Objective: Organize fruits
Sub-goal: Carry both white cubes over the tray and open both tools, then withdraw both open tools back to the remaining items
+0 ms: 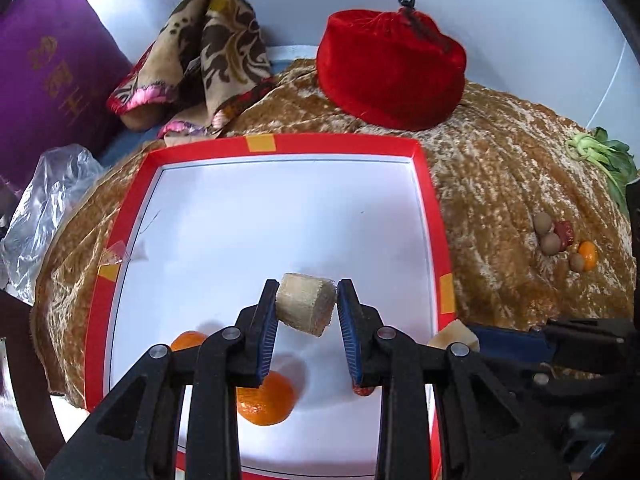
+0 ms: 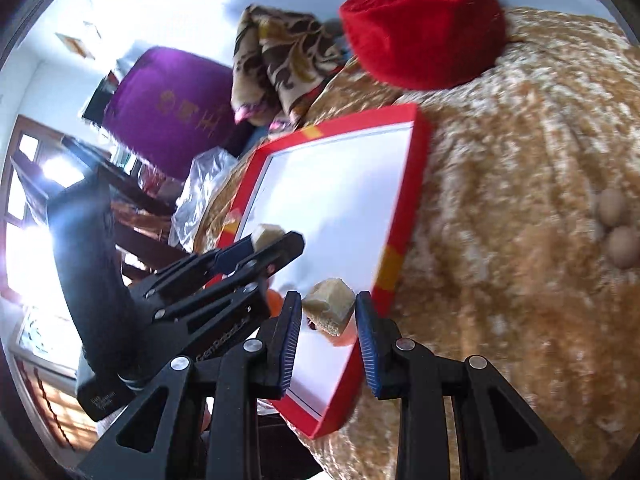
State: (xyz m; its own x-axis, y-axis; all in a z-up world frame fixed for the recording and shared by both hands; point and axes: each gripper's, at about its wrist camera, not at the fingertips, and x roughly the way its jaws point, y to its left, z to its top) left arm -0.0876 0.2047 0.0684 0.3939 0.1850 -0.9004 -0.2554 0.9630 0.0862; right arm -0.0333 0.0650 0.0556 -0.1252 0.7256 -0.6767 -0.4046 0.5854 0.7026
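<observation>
Sugarcane piece pinched in left claw above red-rimmed tray's near edge, ready to drop | right claw grips another chunk over tray's right edge

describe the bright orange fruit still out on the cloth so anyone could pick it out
Start at the red-rimmed tray and look right across the brown cloth to a small cluster. The orange fruit sits at its right end, the only vivid orange piece among tan balls.
</observation>
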